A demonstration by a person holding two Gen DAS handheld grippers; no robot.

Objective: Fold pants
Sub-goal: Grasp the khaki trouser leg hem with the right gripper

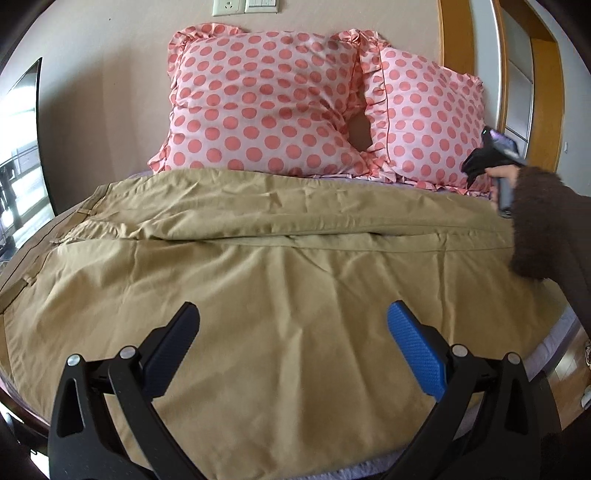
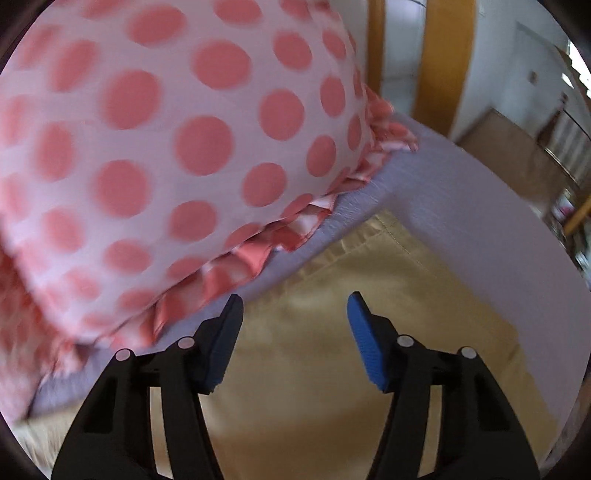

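Observation:
Tan pants (image 1: 258, 266) lie spread flat across the bed, waistband at the left, legs running to the right. My left gripper (image 1: 293, 317) is open and empty, hovering over the near leg. My right gripper (image 2: 293, 306) is open and empty above the far leg's hem end (image 2: 369, 258), close to the pillow. In the left wrist view the right gripper (image 1: 476, 162) shows at the far right, held by a hand in a brown sleeve.
Two pink polka-dot pillows (image 1: 266, 103) lean against the wall behind the pants; one fills the right wrist view (image 2: 147, 147). A lilac sheet (image 2: 461, 206) covers the bed. A wooden door frame (image 1: 454, 33) stands at the right.

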